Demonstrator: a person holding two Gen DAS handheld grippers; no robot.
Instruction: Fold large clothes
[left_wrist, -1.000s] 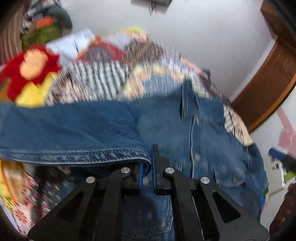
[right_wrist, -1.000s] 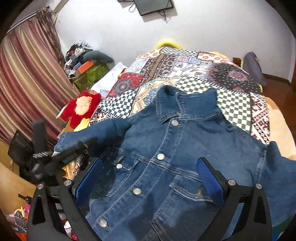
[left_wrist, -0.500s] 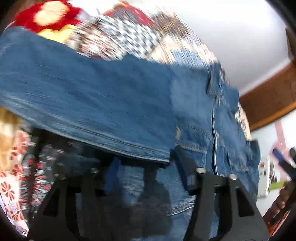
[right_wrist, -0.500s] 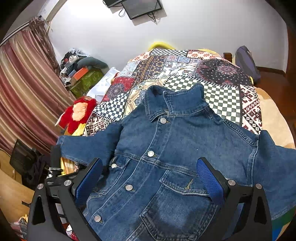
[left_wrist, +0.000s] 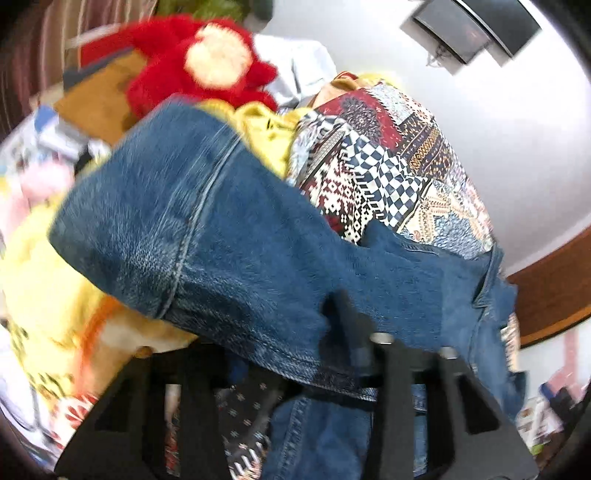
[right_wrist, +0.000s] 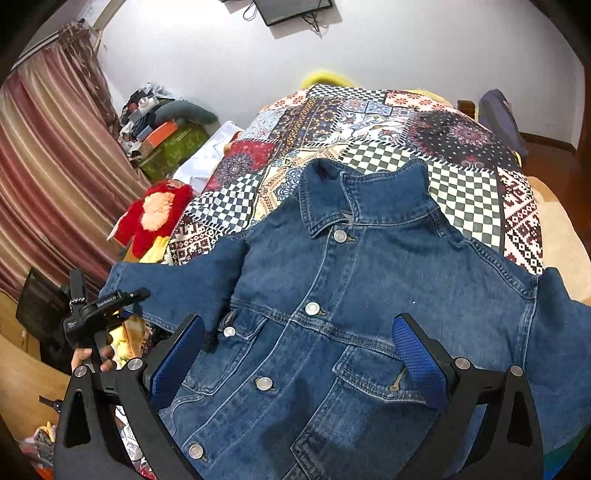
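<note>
A blue denim jacket (right_wrist: 351, 295) lies face up, buttoned, on a patchwork bedspread (right_wrist: 424, 122), collar toward the far wall. My right gripper (right_wrist: 299, 365) is open and empty above the jacket's chest, its blue pads wide apart. My left gripper (left_wrist: 291, 354) is open at the cuff of the jacket's left sleeve (left_wrist: 221, 236), which drapes over the near side of its fingers; the left finger is hidden under the cuff. In the right wrist view the left gripper (right_wrist: 122, 299) sits at the sleeve's end by the bed's left edge.
A red plush toy (right_wrist: 155, 214) and yellow cloth (left_wrist: 266, 129) lie at the bed's left edge. Piled boxes and clothes (right_wrist: 162, 129) stand by a striped curtain (right_wrist: 48, 155). A monitor (right_wrist: 291, 7) hangs on the far wall. A dark bag (right_wrist: 498, 114) sits at the far right.
My left gripper has opened and let go of the sleeve cuff, then swung left and lower along the sleeve. My right gripper stayed open and drew back slightly over the jacket.
</note>
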